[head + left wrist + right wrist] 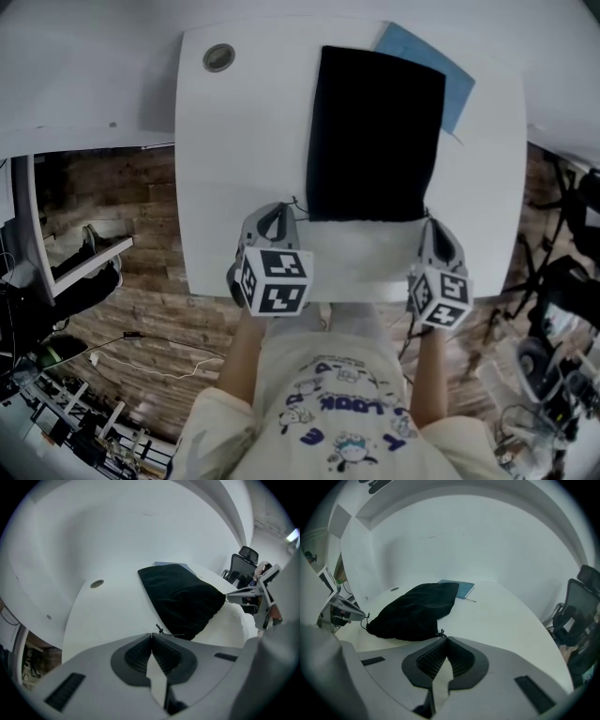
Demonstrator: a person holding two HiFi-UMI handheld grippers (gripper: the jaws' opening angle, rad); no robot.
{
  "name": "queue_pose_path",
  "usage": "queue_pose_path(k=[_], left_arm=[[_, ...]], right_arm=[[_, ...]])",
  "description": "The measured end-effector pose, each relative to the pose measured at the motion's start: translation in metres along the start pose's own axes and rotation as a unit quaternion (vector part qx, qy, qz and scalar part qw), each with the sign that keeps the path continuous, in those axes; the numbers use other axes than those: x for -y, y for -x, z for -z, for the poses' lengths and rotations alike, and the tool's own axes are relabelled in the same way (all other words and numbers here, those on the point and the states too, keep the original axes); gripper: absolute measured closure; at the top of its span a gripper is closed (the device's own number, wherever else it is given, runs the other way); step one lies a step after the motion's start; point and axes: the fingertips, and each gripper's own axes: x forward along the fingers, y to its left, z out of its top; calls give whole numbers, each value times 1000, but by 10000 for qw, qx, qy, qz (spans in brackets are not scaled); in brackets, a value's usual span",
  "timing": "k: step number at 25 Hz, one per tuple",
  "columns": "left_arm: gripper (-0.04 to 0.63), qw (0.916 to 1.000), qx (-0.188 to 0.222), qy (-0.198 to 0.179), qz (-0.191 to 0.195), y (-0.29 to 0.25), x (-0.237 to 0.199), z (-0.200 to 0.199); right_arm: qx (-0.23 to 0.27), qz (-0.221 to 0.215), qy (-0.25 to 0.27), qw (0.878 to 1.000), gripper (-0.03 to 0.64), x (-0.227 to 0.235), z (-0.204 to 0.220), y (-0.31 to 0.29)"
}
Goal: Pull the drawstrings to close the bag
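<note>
A black drawstring bag point(375, 131) lies flat on the white table point(234, 169), its mouth toward the front edge. My left gripper point(286, 208) sits at the mouth's left corner. In the left gripper view its jaws point(151, 634) are shut, and the thin left drawstring point(160, 630) with its knot runs out from the tips to the bag point(183, 599). My right gripper point(428, 223) is at the right corner. There its jaws point(446, 638) are shut too, on the right drawstring point(440, 633) where it leaves the bag point(415, 611).
A blue sheet point(441, 66) lies partly under the bag's far end. A round cable port point(218, 57) sits at the table's far left corner. The table's front edge runs just behind both grippers. Office chairs point(243, 562) stand off to the right.
</note>
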Motion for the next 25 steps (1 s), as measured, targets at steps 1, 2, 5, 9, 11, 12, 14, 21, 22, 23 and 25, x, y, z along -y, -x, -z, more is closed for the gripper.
queue_pose_path(k=[1,2,5,9,11,12,14,21,22,23,25], left_arm=[[591,10000,25,15,-14,1,-1,-1],[591,10000,40,16,-26,2,-1,-1],[591,10000,-1,-95,-11,4,2,1],[589,9985,-327,-421,100,-4,7,19],[589,9974,-521,-483,144,-9,9,30],[589,9970,-562,-523,133,-10,10,34],[589,9959,-569,-705,73,-9,11,36],[493,9838,-391,-1641,605,2,24,20],[491,9796,-404,-1849,671,1,25,18],[491,9742,-434,-2097,712,0,26,16],[491,9599,-543,-2647,742,-3,28,14]], right_arm=[[27,10,16,10000,611,0,-2,1],[54,17,29,10000,611,0,-4,2],[80,49,45,9999,611,-1,-8,5],[35,71,35,10000,611,-2,-7,5],[21,71,33,10000,611,-1,-6,4],[20,66,36,10000,611,-1,-4,4],[20,58,45,10000,611,-2,-3,4],[-5,41,20,10000,611,-3,-3,3],[-1,34,21,10000,611,-3,-2,3],[0,29,22,10000,611,-3,-2,3],[-8,24,24,10000,611,-4,-2,3]])
